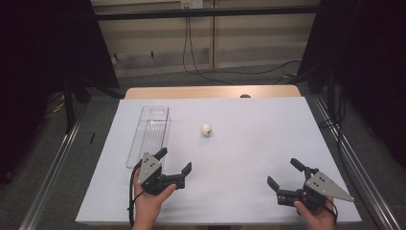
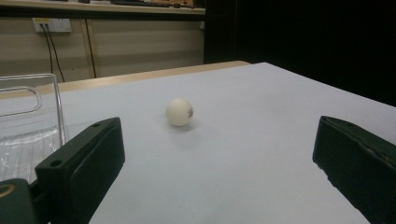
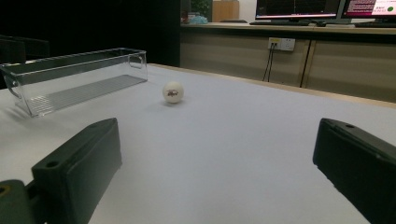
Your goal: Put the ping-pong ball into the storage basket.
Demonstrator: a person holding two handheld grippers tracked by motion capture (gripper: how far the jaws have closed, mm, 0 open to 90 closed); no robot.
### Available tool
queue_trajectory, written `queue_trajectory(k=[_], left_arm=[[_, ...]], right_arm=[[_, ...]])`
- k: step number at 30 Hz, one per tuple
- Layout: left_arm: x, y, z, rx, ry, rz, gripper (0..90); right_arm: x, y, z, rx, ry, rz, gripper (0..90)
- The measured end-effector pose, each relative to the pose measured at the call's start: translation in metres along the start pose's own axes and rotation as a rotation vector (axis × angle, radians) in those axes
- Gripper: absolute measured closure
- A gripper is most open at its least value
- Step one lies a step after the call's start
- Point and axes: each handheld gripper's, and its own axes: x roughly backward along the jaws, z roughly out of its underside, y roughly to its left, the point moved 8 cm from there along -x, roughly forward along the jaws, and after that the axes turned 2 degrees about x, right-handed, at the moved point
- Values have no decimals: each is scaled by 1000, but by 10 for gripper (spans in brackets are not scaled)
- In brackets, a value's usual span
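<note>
- The ball (image 1: 206, 130) sat alone on the white table (image 1: 249, 143), a little left of centre and toward the far half, touching nothing but the surface.
- A small dark print marked its side, seen plainly from both gripper views (image 2: 179, 112) (image 3: 173, 92).
- Just to its left lay the bin (image 1: 149, 135), a long clear plastic box, open on top, running lengthwise away from the person; ball and bin were near each other but apart.
- In the right gripper view the bin (image 3: 70, 79) showed a ribbed floor and a cut-out handle in its far end wall.
- The left gripper (image 1: 175, 160) hovered near the bin's near end, jaws spread wide, nothing between them, pointed up the table with the ball ahead of it.
- From its own camera the ball stood between the two black jaws but well beyond their tips.
- The right gripper (image 1: 285, 173) was low at the table's right near corner, well apart from the ball, jaws also wide and empty, angled toward the ball and bin.
- A hand (image 1: 151, 203) gripped the left tool from below; the other hand (image 1: 316, 218) held the right.
</note>
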Motion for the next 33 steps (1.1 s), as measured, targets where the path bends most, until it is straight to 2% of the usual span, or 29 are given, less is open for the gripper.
queue_trajectory(k=[15,18,22,24,33], left_arm=[[-13,-5,2,3,13,3,24],[-15,-5,3,-8,21,5,24],[-17,-6,4,4,26,6,24],[-18,-5,4,-8,31,7,24],[-24,-6,5,5,37,6,23]], right_arm=[[0,0,0,-1,-2,2,7],[0,0,0,-3,-1,1,7],[1,0,0,3,-1,-5,7],[0,0,0,3,0,-4,7],[0,0,0,-2,-2,-4,7]])
